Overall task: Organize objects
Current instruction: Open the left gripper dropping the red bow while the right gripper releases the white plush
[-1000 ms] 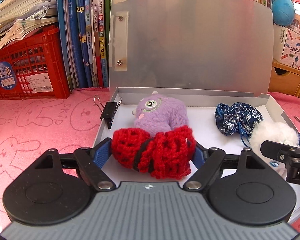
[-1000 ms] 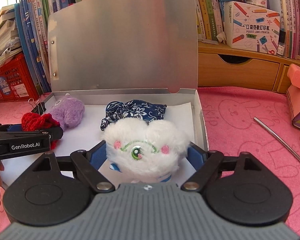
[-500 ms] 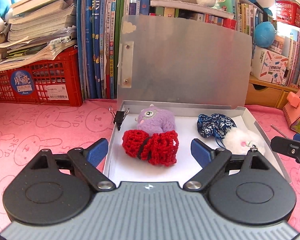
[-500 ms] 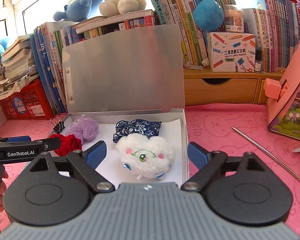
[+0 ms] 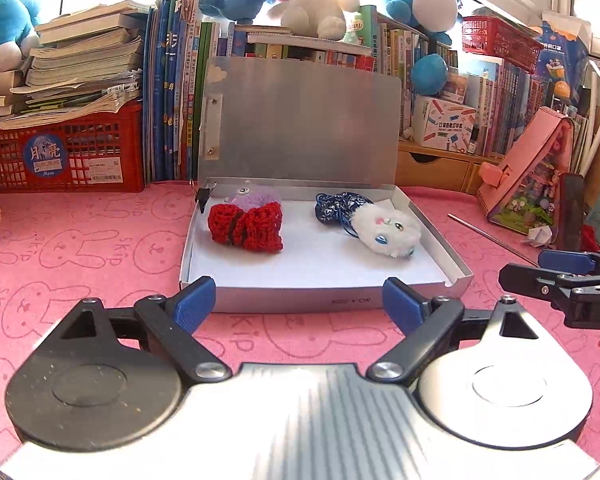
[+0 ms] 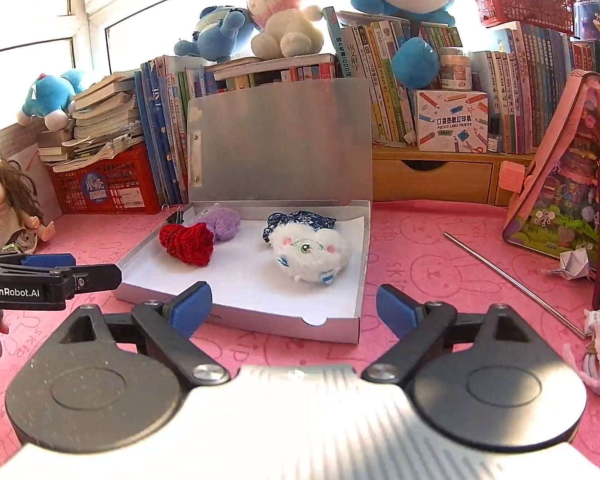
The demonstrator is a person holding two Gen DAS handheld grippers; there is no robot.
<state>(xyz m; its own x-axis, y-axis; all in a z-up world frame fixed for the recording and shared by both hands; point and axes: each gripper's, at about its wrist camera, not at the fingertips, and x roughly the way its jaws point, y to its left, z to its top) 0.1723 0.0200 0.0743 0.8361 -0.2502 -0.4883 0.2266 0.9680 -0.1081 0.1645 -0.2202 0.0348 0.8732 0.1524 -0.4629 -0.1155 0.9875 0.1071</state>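
An open silver box (image 5: pixel 300 300) (image 6: pixel 364 240) stands on the pink mat with its lid upright. Inside lie a red crochet bow (image 5: pixel 246 226) (image 6: pixel 188 242), a purple plush (image 5: pixel 252 200) (image 6: pixel 220 220), a blue patterned pouch (image 5: pixel 336 206) (image 6: pixel 300 218) and a white fluffy plush (image 5: pixel 388 232) (image 6: pixel 310 252). A black binder clip (image 5: pixel 203 196) sits on the box's left wall. My left gripper (image 5: pixel 296 308) is open and empty in front of the box. My right gripper (image 6: pixel 294 308) is open and empty at the box's front right corner.
Books, a red crate (image 5: pixel 60 152) and plush toys line the back. A doll (image 6: pixel 4 208) sits at the left. A metal rod (image 6: pixel 512 280), a pink toy house (image 6: pixel 564 188), a folded paper (image 6: pixel 574 264) and a white cord (image 6: pixel 596 344) lie at the right.
Both grippers opened, let go of the red bow and the white plush inside the box, and pulled back toward me out of the box.
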